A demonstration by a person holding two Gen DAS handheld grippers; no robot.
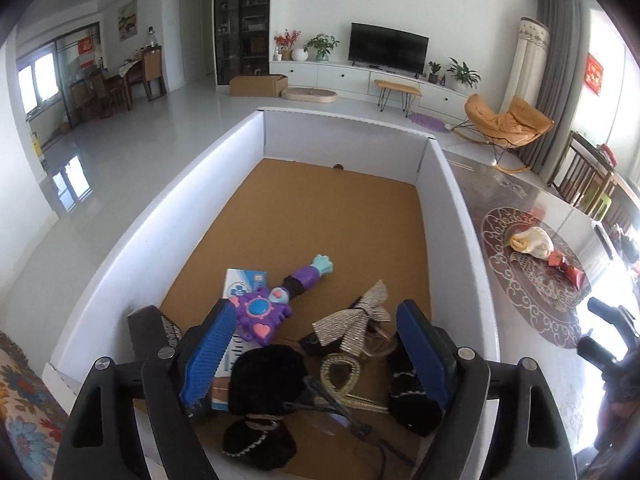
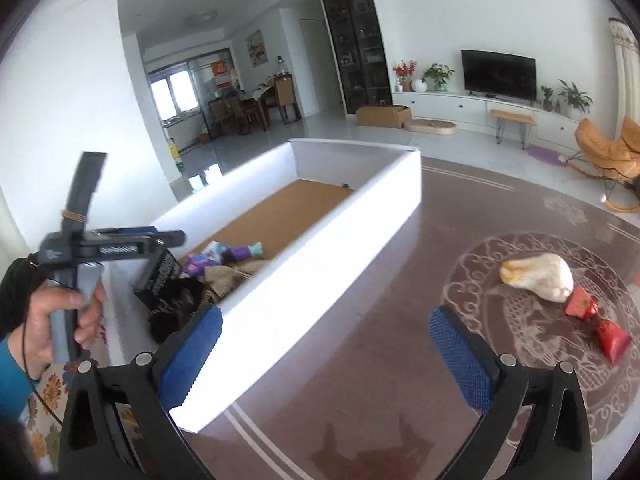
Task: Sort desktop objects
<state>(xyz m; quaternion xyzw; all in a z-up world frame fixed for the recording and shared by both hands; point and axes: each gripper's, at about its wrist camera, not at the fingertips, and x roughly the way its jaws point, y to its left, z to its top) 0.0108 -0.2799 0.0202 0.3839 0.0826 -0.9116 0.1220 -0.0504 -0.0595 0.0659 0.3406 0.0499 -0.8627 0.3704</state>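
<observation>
White-walled box (image 1: 452, 216) with cork floor, holding a purple toy wand (image 1: 276, 300), silver bow (image 1: 352, 320) and black fuzzy hair pieces (image 1: 268, 376) heaped at its near end. Left gripper (image 1: 316, 356) poised over that heap, fingers spread and released, clasping nothing. Right gripper (image 2: 326, 356) outside the box over the patterned worktop (image 2: 360, 320), fingers wide and empty; cream pouch (image 2: 540, 276) and red packets (image 2: 612, 338) lying well right of the box.

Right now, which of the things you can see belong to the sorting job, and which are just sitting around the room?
Part of the job:
- white box
- purple toy wand
- silver bow
- black fuzzy items
- cream pouch
- red wrapped pieces

Just lying about:
- television
- orange rocking chair
- cardboard carton
- potted plants
</observation>
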